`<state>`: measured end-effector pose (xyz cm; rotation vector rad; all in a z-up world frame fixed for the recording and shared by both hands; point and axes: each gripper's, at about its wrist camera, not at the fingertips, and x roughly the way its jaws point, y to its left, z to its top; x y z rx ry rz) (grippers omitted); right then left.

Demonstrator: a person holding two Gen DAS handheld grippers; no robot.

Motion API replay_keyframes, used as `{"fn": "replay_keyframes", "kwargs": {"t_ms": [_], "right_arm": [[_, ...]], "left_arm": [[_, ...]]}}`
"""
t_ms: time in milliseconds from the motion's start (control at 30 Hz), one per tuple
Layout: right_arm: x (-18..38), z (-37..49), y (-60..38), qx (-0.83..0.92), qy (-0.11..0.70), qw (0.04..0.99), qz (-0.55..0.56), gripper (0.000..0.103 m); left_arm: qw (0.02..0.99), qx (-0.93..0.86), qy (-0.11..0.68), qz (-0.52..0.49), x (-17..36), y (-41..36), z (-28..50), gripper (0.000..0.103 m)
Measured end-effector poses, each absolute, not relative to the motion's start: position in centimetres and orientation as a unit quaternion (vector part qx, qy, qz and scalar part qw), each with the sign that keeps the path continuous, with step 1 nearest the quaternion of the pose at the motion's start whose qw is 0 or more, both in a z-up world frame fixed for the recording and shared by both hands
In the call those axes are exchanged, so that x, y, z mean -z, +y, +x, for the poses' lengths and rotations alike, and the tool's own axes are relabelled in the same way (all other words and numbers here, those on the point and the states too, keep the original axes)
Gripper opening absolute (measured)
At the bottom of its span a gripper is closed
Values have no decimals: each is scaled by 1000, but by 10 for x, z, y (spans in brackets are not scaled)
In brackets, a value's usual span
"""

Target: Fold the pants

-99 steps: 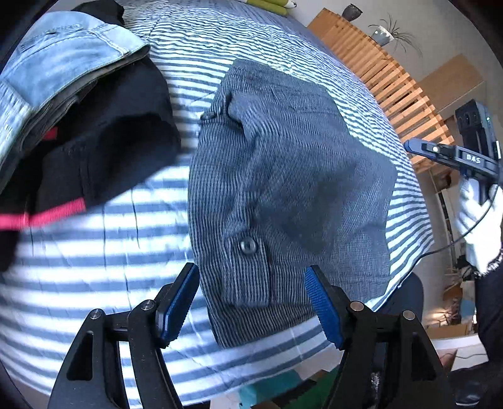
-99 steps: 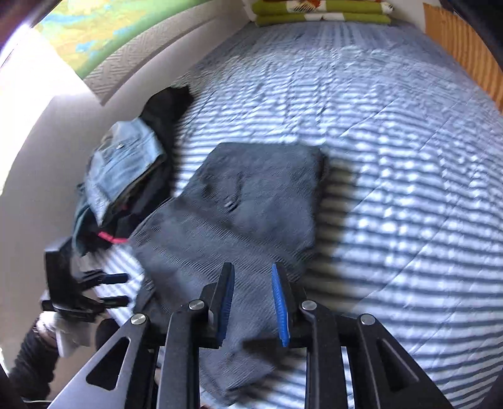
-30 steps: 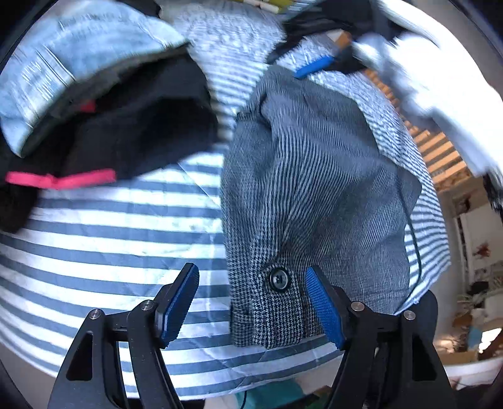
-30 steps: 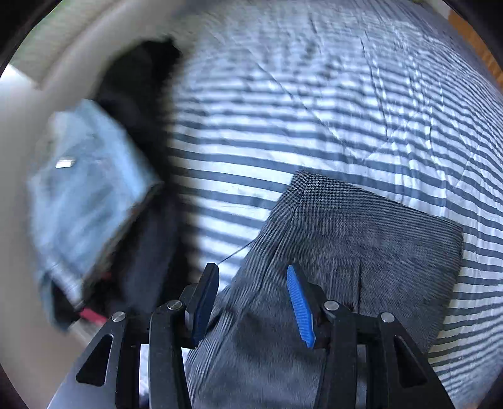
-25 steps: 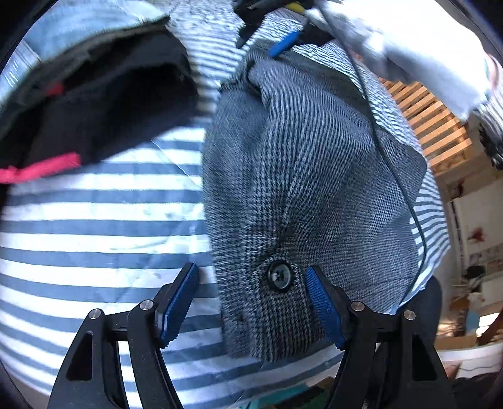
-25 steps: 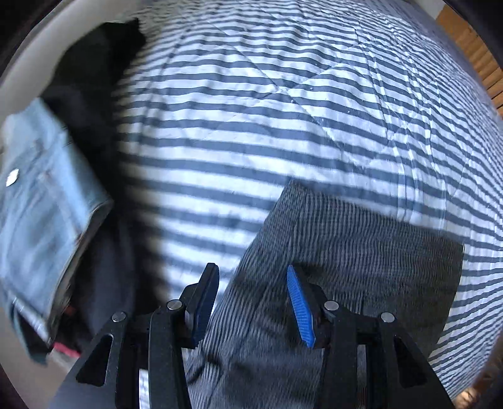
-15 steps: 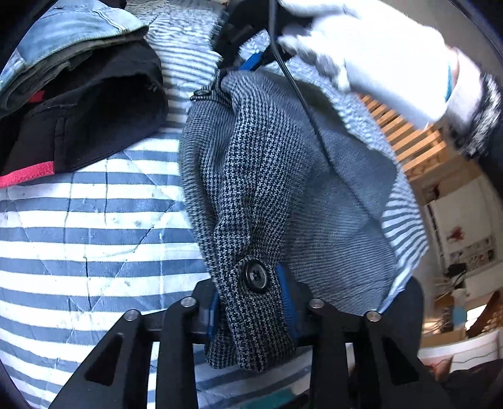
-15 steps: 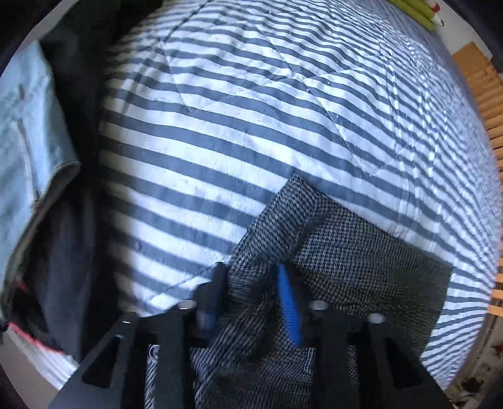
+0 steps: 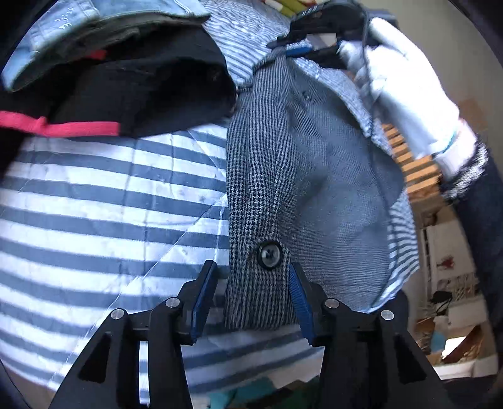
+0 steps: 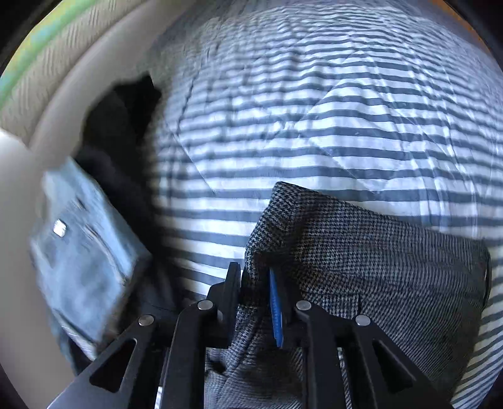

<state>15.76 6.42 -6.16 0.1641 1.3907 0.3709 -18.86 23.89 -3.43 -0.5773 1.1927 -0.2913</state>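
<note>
Folded grey houndstooth pants [image 9: 283, 176] lie on the striped bedspread [image 9: 94, 204]. Their waistband end with a dark button [image 9: 269, 254] sits between the fingers of my left gripper [image 9: 251, 295]. Its jaws are opening, and the left pad [image 9: 204, 295] stands clear of the cloth. At the far corner of the pants, my right gripper [image 9: 295, 47] is held by a white-gloved hand [image 9: 393, 78]. In the right wrist view, that gripper [image 10: 254, 289] is shut on a bunched fold of the pants [image 10: 377, 267].
A pile of other clothes lies left of the pants: light blue jeans [image 9: 94, 19] on a black garment [image 9: 141, 85] with a pink band [image 9: 63, 127]. A wooden slatted frame [image 9: 415, 170] runs along the bed's right side. A pale wall [image 10: 63, 103] borders the pile.
Both grippers came down over the pants' edge and closed on it. The left jaws have since spread apart again, while the right stays pinched on its fold.
</note>
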Motion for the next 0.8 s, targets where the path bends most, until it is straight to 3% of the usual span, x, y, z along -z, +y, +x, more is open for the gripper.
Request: {"fn": "replay_keyframes", "kwargs": {"t_ms": [267, 400, 567, 667, 800], "right_arm": [[-45, 116, 0, -284, 536, 791, 82, 21], [-74, 59, -77, -277, 499, 816, 86, 33], [-39, 2, -166, -228, 511, 820, 121, 34], [-4, -19, -190, -224, 524, 812, 127, 35], [22, -27, -198, -247, 540, 792, 143, 45]], "left_arm": [[828, 130, 509, -195, -34, 233, -179, 50], [832, 156, 500, -186, -44, 215, -135, 50], [826, 179, 505, -177, -21, 180, -69, 50], [792, 132, 565, -193, 33, 190, -37, 49], [777, 129, 565, -248, 38, 211, -35, 49]]}}
